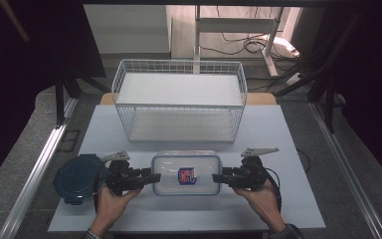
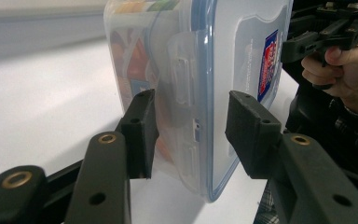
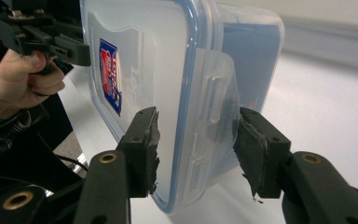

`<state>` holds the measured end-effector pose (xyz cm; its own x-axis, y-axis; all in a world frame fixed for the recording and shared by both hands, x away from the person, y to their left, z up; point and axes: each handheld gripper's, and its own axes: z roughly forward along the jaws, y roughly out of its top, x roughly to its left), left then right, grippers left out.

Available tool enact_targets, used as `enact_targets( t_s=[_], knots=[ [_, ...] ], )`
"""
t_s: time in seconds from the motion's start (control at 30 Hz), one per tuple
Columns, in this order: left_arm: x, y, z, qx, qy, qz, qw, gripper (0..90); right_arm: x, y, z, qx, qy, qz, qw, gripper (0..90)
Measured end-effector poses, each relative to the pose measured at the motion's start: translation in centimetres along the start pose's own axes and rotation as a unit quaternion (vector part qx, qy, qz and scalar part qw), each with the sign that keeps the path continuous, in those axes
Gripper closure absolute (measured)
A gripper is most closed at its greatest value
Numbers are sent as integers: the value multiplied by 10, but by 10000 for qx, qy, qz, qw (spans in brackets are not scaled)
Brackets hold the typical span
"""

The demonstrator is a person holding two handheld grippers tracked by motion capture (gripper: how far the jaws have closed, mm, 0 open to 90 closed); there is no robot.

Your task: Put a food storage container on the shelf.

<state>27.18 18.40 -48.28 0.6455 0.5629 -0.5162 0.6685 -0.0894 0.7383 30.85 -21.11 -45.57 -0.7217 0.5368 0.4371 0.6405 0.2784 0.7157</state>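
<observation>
From above, the label (image 1: 187, 175) on the clear container's lid (image 1: 186, 172) is too small to read. The left gripper (image 1: 151, 178) and right gripper (image 1: 218, 178) cover the container's two short ends, so the clips there cannot be made out. The dark blue lid (image 1: 77, 177) near the table's (image 1: 288, 199) left edge is partly hidden behind the left gripper. In the left gripper view, the coloured contents (image 2: 137, 65) inside the container are blurred beyond telling, and the container runs off the top edge.
</observation>
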Motion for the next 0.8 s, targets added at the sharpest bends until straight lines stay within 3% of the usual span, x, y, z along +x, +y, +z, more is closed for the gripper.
enact_targets(
  t_s=[0.43, 0.8],
  knots=[
    [-7, 38, -18, -295, 93, 200, 9993, 539, 6, 44, -12, -350, 38, -307, 9989, 513],
    [-2, 81, -29, -423, 168, 302, 9985, 533, 7, 88, -16, -517, -13, -451, 9976, 513]
  ],
)
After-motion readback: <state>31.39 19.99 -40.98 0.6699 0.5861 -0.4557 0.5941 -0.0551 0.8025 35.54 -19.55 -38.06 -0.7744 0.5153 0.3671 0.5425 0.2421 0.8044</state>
